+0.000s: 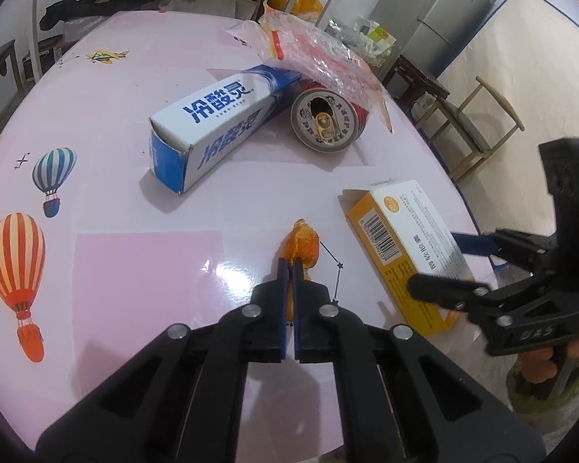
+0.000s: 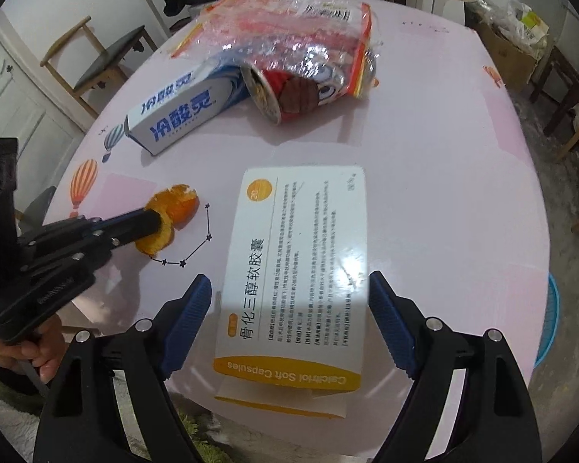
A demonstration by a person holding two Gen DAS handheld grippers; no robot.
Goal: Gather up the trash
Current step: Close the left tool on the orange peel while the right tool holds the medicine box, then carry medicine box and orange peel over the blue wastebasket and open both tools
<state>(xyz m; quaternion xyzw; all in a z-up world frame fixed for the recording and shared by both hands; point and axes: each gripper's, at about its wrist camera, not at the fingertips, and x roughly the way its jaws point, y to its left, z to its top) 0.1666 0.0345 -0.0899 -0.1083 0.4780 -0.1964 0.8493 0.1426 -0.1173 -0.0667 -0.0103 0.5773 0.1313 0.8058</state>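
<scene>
Two grippers work: left gripper jaws clamp the orange peel; right gripper jaws stand apart, straddling the capsule box lengthwise.

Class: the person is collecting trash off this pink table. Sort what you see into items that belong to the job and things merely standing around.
Job items:
orange peel, pinched in the left gripper
capsule box, between the open right gripper fingers
toothpaste box
drink can
plastic wrapper

Standing around:
wooden chair
fridge
</scene>
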